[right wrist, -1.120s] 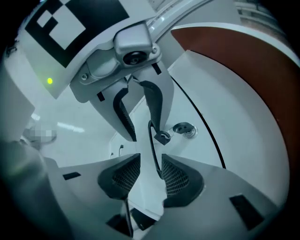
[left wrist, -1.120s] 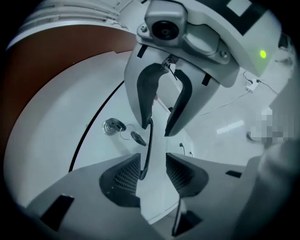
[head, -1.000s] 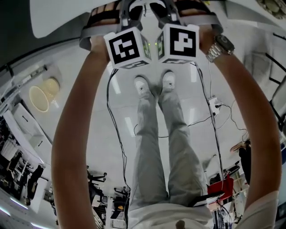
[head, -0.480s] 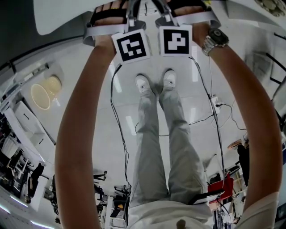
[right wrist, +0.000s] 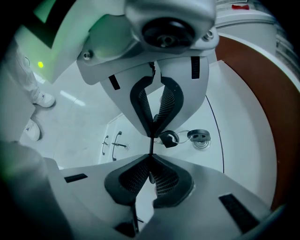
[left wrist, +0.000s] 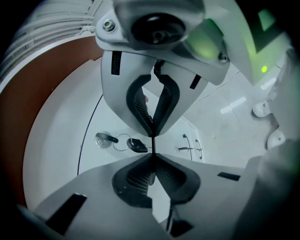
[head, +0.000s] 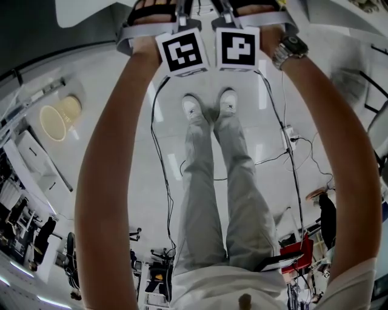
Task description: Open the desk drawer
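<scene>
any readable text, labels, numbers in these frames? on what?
No words or numbers can be read.
Two marker cubes: black-and-white square codes, no letters.
Wristwatch: dial too small to read.
Red patch, top of right gripper view: too blurred.

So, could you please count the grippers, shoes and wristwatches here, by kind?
Grippers: 2 (left gripper, right gripper)
Shoes: 2 (left shoe, right shoe)
Wristwatch: 1
Total: 5
</scene>
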Available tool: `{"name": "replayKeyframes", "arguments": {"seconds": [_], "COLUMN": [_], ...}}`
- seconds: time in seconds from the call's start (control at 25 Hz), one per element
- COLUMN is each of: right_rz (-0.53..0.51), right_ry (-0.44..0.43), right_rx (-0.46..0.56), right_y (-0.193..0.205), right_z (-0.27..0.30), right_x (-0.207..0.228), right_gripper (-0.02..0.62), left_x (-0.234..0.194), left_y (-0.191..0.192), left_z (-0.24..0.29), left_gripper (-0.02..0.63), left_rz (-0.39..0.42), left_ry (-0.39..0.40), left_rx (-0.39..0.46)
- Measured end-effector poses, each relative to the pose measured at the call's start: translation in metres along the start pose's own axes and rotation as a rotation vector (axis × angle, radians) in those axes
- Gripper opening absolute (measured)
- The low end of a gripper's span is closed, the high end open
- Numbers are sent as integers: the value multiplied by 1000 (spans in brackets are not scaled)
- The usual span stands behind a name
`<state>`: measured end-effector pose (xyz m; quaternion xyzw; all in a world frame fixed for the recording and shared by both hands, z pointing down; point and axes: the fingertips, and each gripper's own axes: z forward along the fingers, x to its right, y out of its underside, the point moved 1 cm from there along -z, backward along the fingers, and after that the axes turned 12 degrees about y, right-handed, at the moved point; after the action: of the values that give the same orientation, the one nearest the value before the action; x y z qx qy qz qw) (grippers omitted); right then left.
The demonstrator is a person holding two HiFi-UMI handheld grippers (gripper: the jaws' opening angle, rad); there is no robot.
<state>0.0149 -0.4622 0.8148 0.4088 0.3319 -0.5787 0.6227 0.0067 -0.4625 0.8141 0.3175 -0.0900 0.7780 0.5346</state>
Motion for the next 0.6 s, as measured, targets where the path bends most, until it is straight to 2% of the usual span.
{"name": "replayKeyframes", "arguments": {"seconds": [0.6], "right_rz": [4], "right_ry": [-67], "right_rx": [21], "right_y": [-10], "right_z": [-47], "right_x": [-26], "right_gripper": [35], "left_x": [45], "left_y": [-10], "left_z": [-29], "left_gripper": [21], "left_rz": [-20], "left_ry": [87], "left_rx": [16]}}
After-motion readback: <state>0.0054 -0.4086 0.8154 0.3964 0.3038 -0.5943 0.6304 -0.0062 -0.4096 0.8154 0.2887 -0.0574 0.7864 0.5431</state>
